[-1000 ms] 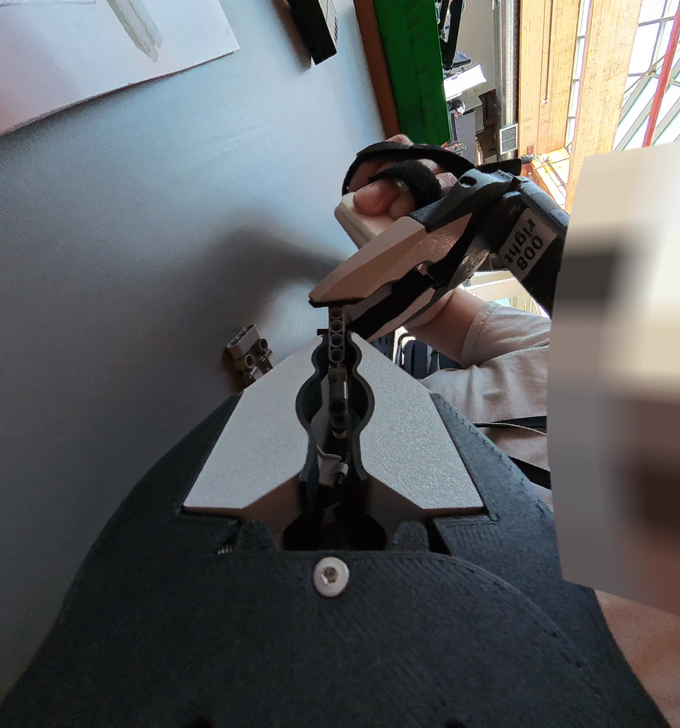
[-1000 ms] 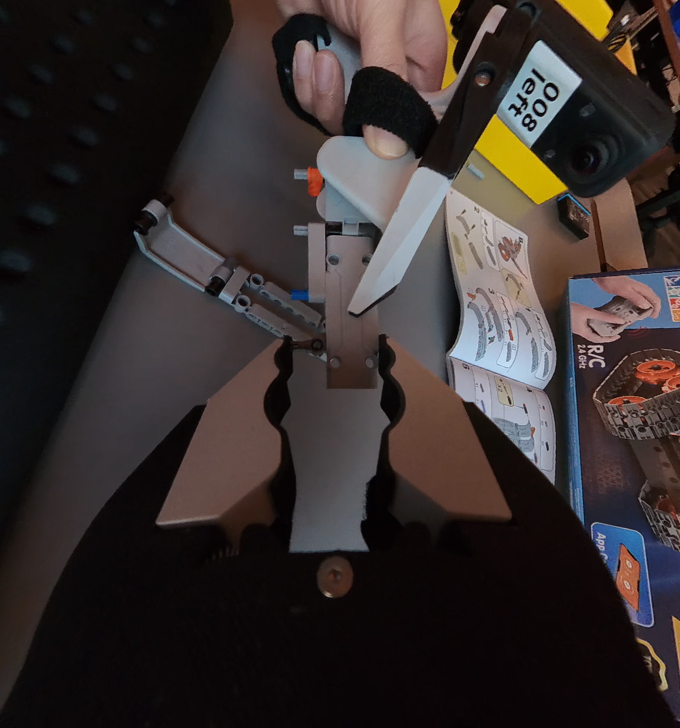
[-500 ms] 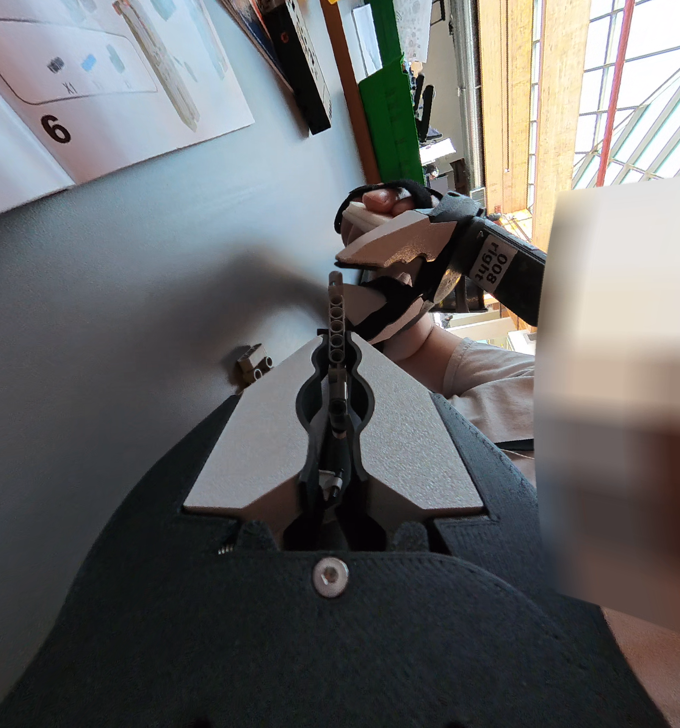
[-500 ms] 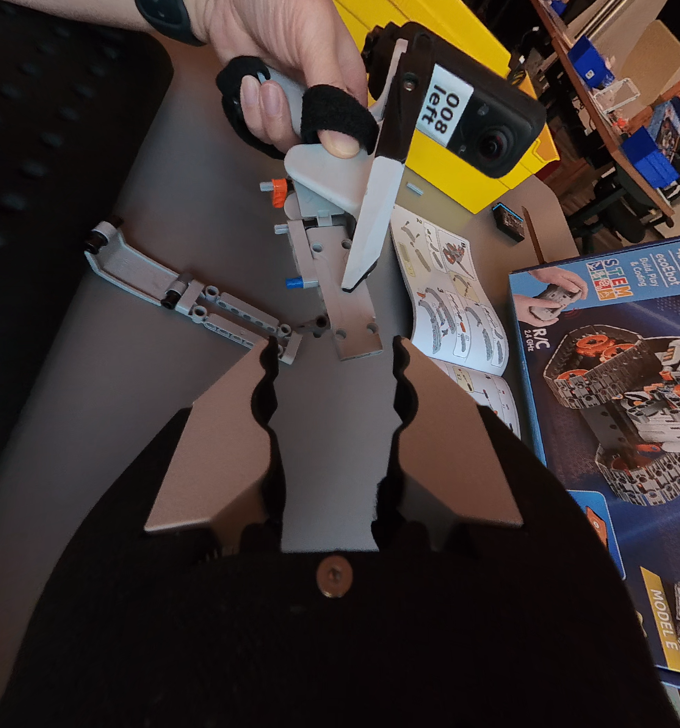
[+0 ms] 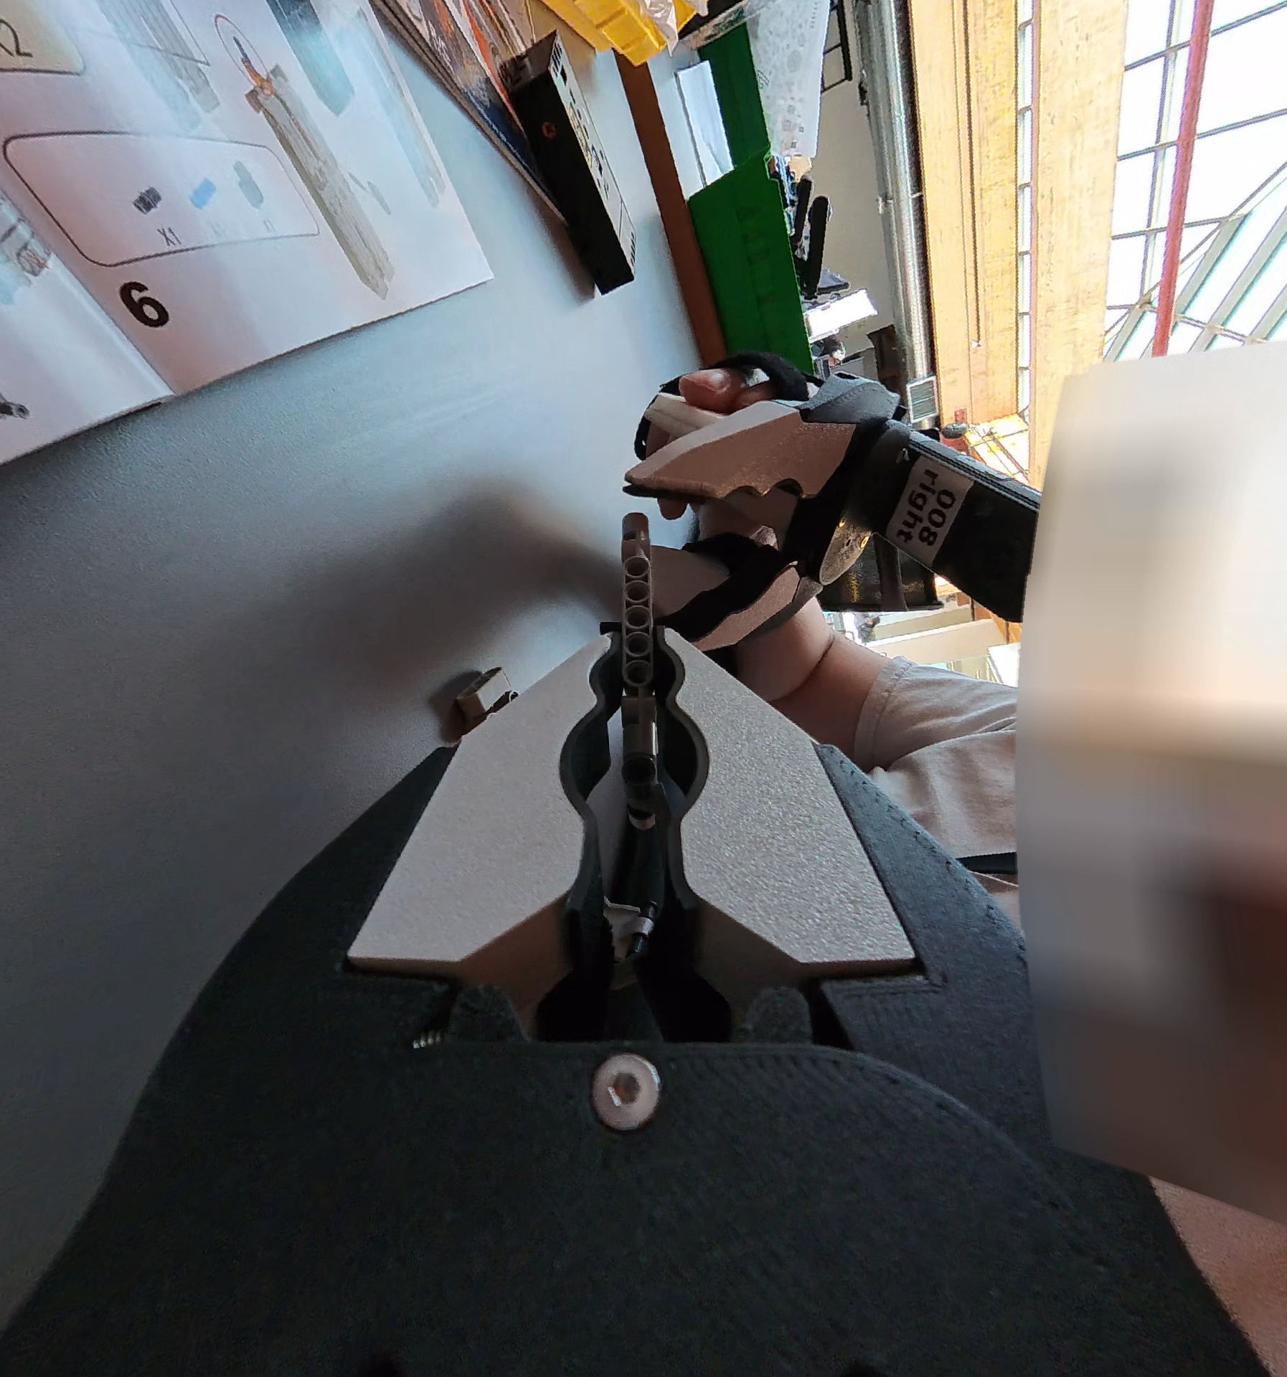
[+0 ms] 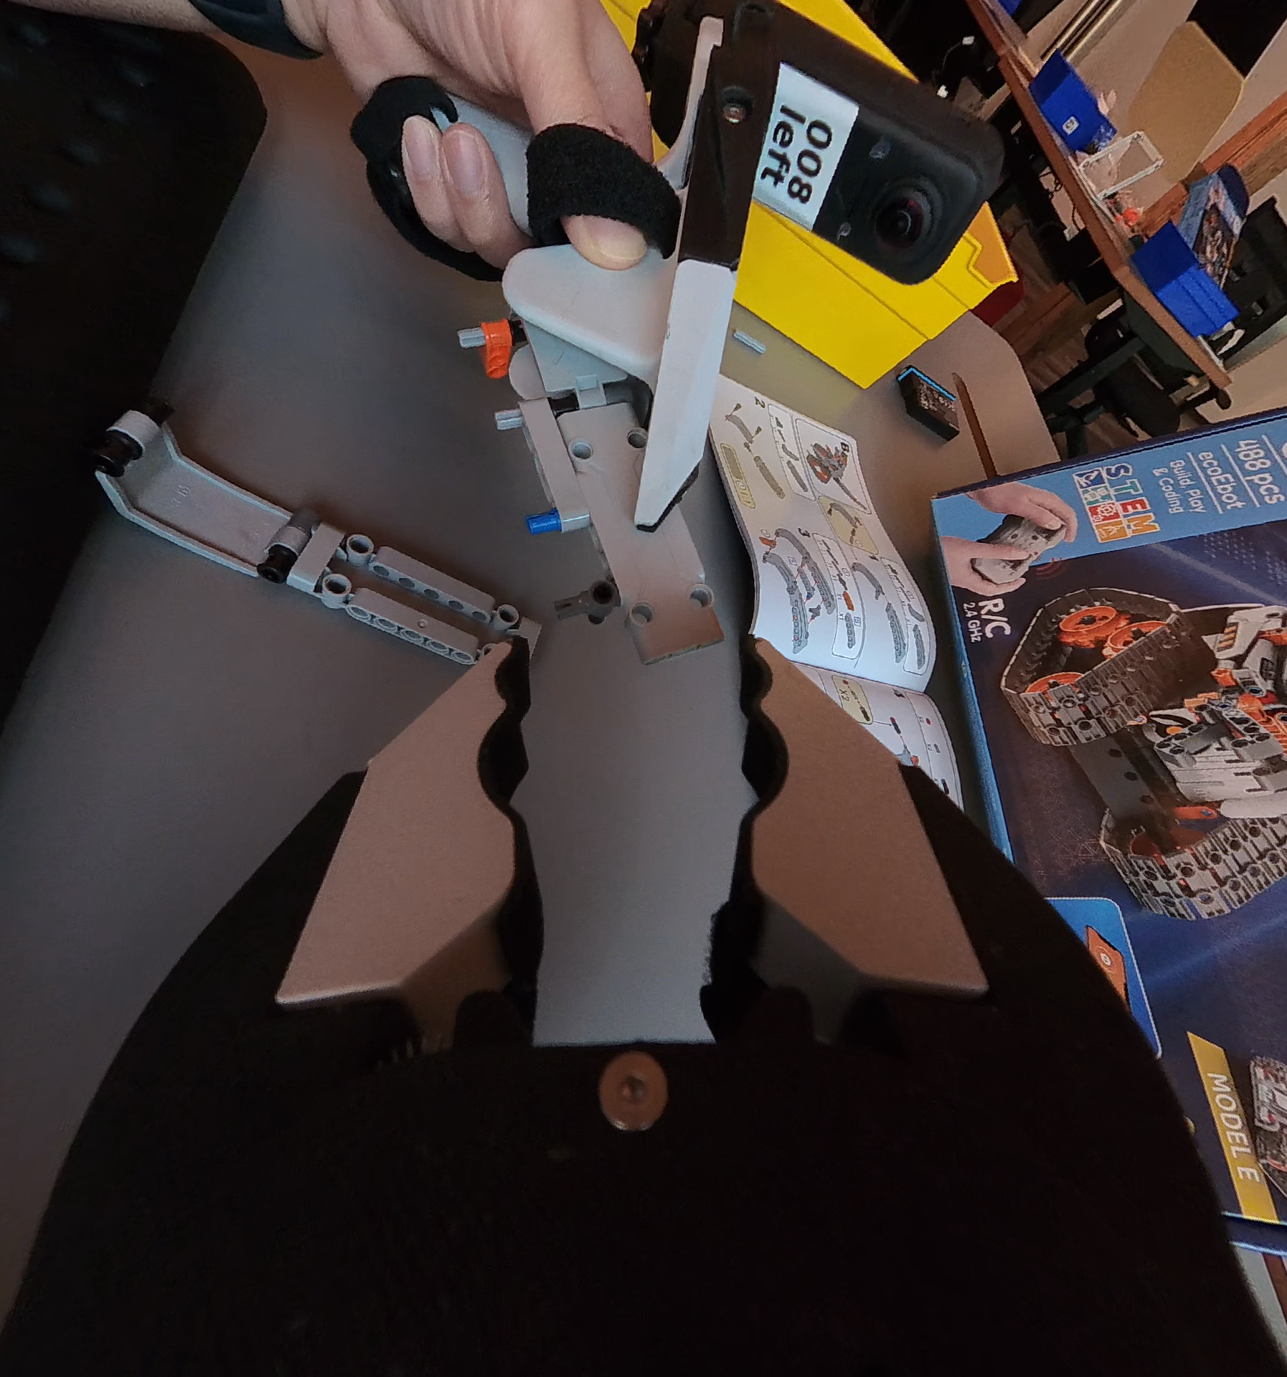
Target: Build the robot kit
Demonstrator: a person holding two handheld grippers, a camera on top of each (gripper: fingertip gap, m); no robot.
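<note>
While the left gripper (image 5: 637, 715) has its jaws pinched tight on a grey building-brick assembly (image 6: 625, 536), a flat panel with holed beams that carries a blue pin (image 6: 543, 521) and an orange bush (image 6: 493, 349) on its side, the right gripper (image 6: 633, 745) stands with its jaws spread wide and nothing between them. In the right wrist view the held assembly hangs just beyond the tips of the open jaws, lifted clear of the grey table (image 6: 178, 745), apart from both fingers. Seen edge-on in the left wrist view it runs up the slot between the left jaws and sticks out past their tips, with the open right gripper a little beyond its top end. A second grey assembly (image 6: 290, 544) (a curved panel joined to two holed beams) lies on the table just outside the right gripper's left jaw tip, unconnected to the held one. To the other side of the jaws lie an open instruction booklet (image 6: 827, 551) and a blue kit box (image 6: 1147, 745), with a yellow bin (image 6: 849, 313) farther off. A small grey connector (image 5: 480, 697) sits on the table beside the left jaw. So one sub-assembly is in hand, the other loose, and the two are not joined.
</note>
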